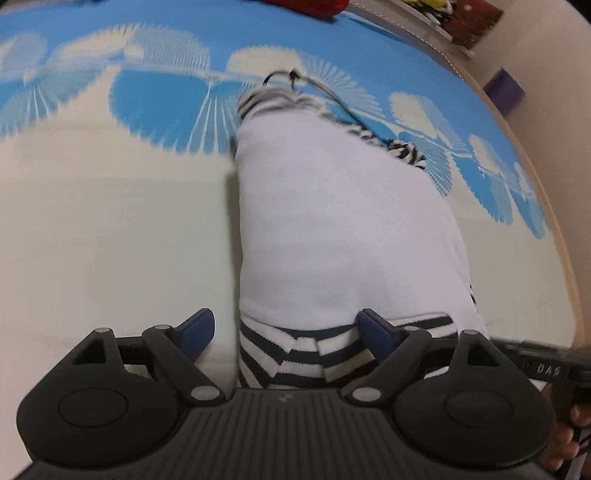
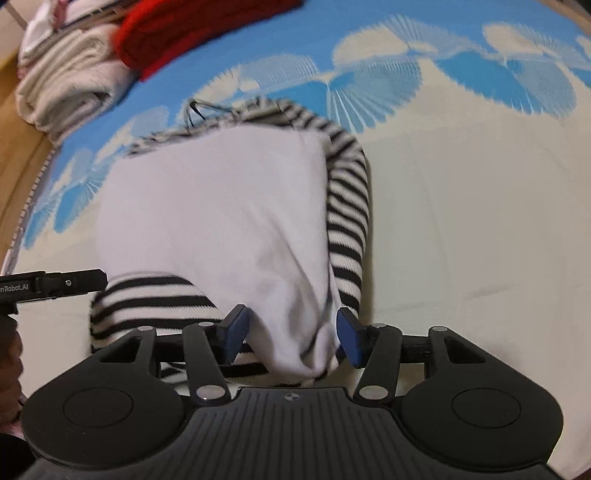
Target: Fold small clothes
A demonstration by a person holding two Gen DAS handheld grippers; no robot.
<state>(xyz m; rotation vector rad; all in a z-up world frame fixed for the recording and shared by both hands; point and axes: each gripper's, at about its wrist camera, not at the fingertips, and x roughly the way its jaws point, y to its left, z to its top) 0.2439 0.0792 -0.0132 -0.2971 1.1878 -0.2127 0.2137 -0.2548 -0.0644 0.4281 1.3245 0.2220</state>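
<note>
A small white garment [image 1: 343,229] with black-and-white striped trim lies folded lengthwise on the bedsheet. Its striped hem [image 1: 295,354] sits between the blue fingers of my left gripper [image 1: 288,334], which is open wide. In the right wrist view the same garment [image 2: 221,221] shows with a striped sleeve [image 2: 347,221] along its right side. My right gripper [image 2: 291,332] is open, its blue pads on either side of the garment's near white corner. The left gripper's finger [image 2: 70,284] shows at the left edge.
The bed [image 1: 110,240] has a cream and blue patterned sheet. A red garment [image 2: 177,33] and a stack of folded white clothes [image 2: 70,81] lie at the far left. The bed's wooden edge [image 1: 517,136] runs along the right in the left wrist view.
</note>
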